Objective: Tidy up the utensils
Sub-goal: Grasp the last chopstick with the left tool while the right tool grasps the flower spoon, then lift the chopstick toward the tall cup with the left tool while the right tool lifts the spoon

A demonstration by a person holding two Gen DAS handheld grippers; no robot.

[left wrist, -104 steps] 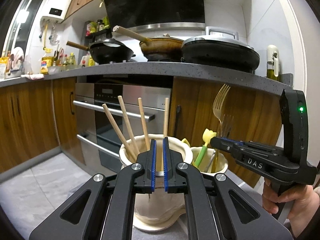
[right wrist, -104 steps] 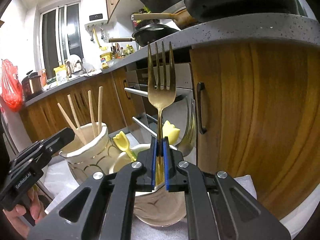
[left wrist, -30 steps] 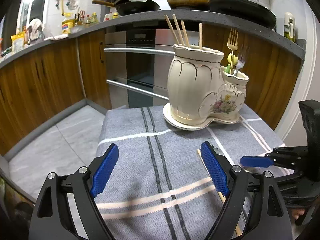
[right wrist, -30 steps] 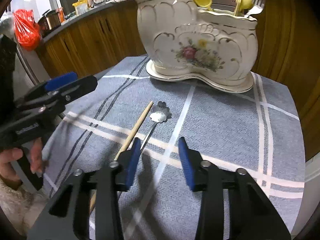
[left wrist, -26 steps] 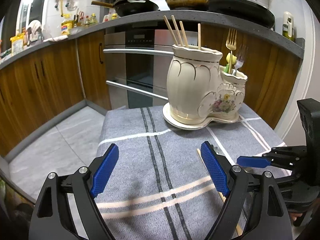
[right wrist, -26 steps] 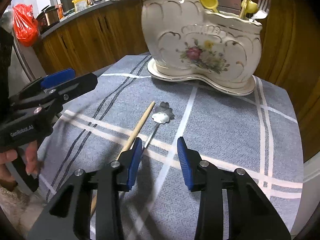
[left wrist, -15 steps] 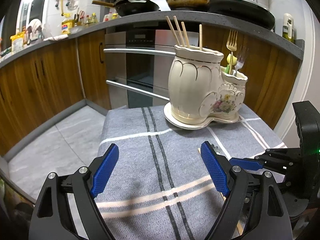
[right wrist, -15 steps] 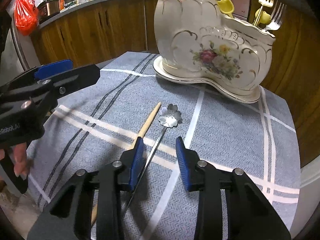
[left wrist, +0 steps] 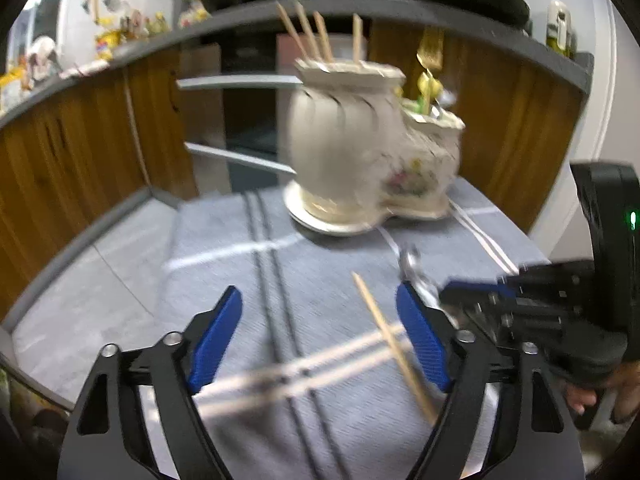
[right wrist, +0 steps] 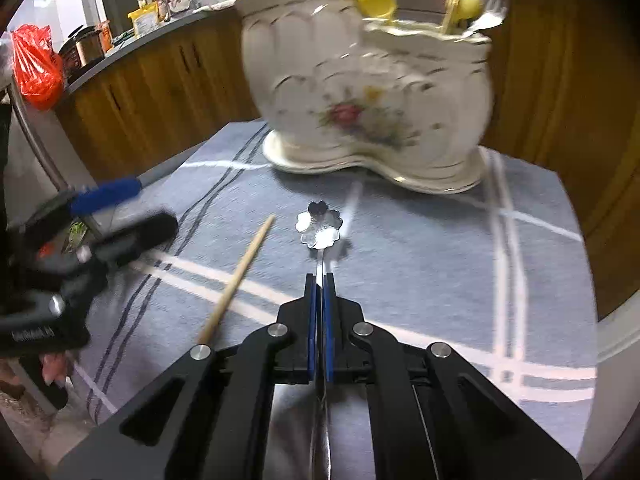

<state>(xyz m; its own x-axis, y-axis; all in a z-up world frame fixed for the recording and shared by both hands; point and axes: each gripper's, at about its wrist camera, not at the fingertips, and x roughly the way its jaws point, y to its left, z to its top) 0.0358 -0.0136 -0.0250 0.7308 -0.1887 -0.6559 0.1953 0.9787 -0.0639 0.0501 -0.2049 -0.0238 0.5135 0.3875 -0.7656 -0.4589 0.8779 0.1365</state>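
A cream ceramic utensil holder [left wrist: 360, 160] with two compartments stands at the far side of the grey striped cloth [left wrist: 280, 280]; it also shows in the right wrist view [right wrist: 360, 100]. Chopsticks stand in its tall part, forks and yellow utensils in its low part. My right gripper [right wrist: 319, 284] is shut on the handle of a silver flower-ended utensil [right wrist: 320, 224], its flower end forward over the cloth. A single wooden chopstick [right wrist: 236, 276] lies on the cloth left of it. My left gripper [left wrist: 320, 332] is open and empty, the chopstick [left wrist: 392, 344] lying between its fingers, near the right one.
Wooden kitchen cabinets [left wrist: 80, 140] and an oven front surround the small table. The countertop above holds pans and bottles. A red bag [right wrist: 36, 68] sits on a far counter. The table edge drops off at right and front.
My right gripper has closed on the silver flower-ended utensil's handle. My left gripper has moved right, bringing the chopstick between its open fingers. Both views are motion-blurred.
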